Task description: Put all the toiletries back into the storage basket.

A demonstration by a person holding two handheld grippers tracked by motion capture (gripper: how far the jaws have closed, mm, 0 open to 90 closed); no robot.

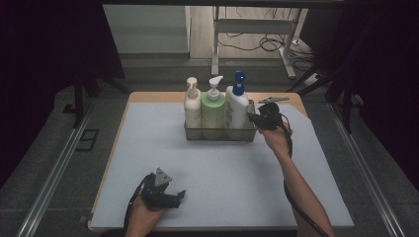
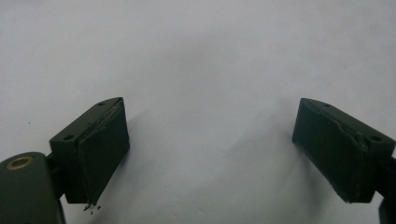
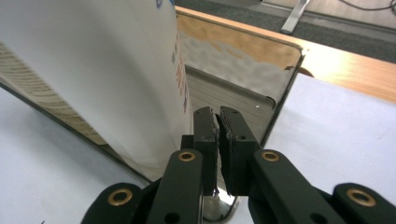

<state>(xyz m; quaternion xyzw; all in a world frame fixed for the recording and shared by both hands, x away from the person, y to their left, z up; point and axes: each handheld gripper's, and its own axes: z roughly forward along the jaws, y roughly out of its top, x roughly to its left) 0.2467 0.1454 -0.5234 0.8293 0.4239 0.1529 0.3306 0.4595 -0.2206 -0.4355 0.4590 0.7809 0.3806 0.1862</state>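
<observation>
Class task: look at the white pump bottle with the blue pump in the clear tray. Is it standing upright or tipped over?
Upright. The white pump bottle stands in the clear tray with its blue pump pointing straight up.

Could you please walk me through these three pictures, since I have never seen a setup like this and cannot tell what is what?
No robot here: a person holds a hand-held two-jaw gripper in each hand. The high view looks down on a table covered by a pale mat. At its far side stands a clear tray with three pump bottles: a cream bottle, a green bottle and a white bottle with a blue pump.

The other two pictures come from cameras riding on the grippers. The left gripper rests near the front edge, jaws wide apart over bare mat, holding nothing. The right gripper is at the tray's right end, beside the white bottle; its jaws appear pinched shut on the tray's thin clear wall.
</observation>
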